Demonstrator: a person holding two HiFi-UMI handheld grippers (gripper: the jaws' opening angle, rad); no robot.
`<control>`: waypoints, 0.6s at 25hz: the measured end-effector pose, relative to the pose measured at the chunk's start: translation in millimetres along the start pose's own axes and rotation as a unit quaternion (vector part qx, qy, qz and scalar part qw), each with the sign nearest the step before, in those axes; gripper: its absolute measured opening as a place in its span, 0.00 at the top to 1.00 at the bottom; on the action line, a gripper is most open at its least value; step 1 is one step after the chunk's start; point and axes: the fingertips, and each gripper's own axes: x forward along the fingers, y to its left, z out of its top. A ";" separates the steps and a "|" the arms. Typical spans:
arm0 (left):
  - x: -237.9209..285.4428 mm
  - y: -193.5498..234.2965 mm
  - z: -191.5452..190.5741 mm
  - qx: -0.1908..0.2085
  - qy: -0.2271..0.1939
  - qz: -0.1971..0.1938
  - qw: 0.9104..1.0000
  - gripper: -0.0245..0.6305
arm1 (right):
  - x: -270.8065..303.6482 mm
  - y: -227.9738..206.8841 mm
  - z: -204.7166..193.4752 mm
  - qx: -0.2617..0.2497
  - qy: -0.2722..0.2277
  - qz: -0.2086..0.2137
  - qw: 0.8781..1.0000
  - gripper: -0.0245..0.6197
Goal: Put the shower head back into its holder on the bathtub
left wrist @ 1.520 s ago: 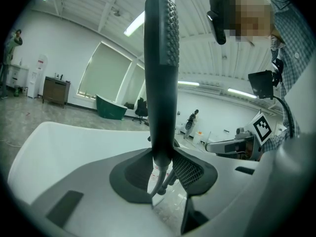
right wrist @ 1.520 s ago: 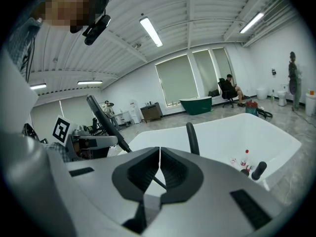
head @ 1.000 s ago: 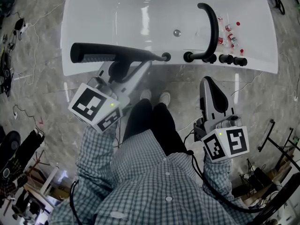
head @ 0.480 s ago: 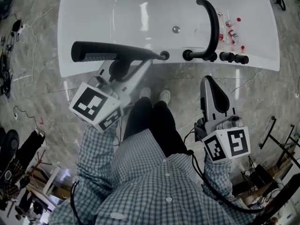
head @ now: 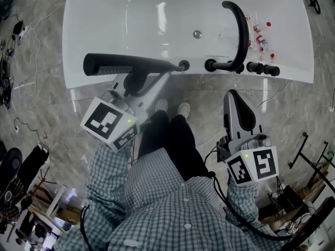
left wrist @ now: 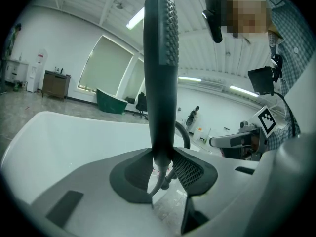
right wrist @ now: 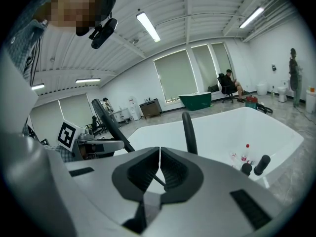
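The black shower head (head: pixel 125 64) lies level above the near rim of the white bathtub (head: pixel 94 14), its spray end to the left. My left gripper (head: pixel 137 78) is shut on its handle from below. The handle's right end meets a round black holder (head: pixel 183 65) on the rim; I cannot tell if it is seated. In the left gripper view the shower head (left wrist: pixel 160 73) stands between the jaws of the left gripper (left wrist: pixel 161 164), its hose (left wrist: pixel 159 180) hanging beneath. My right gripper (head: pixel 236 99) is shut and empty over the floor, short of the tub; its jaws meet in the right gripper view (right wrist: pixel 159 168).
A curved black faucet spout (head: pixel 239 30) rises from the rim right of the holder, with two black knobs (head: pixel 261 68) beyond it. Small red-capped bottles (head: pixel 260 38) lie in the tub's right end. The person's shoes (head: pixel 175 107) stand at the tub's foot. Cables and gear crowd the floor at the left.
The left gripper and the shower head have shifted slightly right and down in view. The right gripper has barely moved and stays shut.
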 end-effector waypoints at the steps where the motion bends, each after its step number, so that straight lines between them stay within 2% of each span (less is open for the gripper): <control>1: 1.3 0.3 -1.5 -0.001 0.002 -0.001 1.000 0.77 | 1.1 -1.3 -0.5 0.000 0.001 -0.001 1.000 0.93; 15: 22.1 6.7 -21.4 0.008 0.023 -0.006 1.000 0.77 | 11.3 -17.7 -10.2 0.008 0.006 -0.016 1.000 0.93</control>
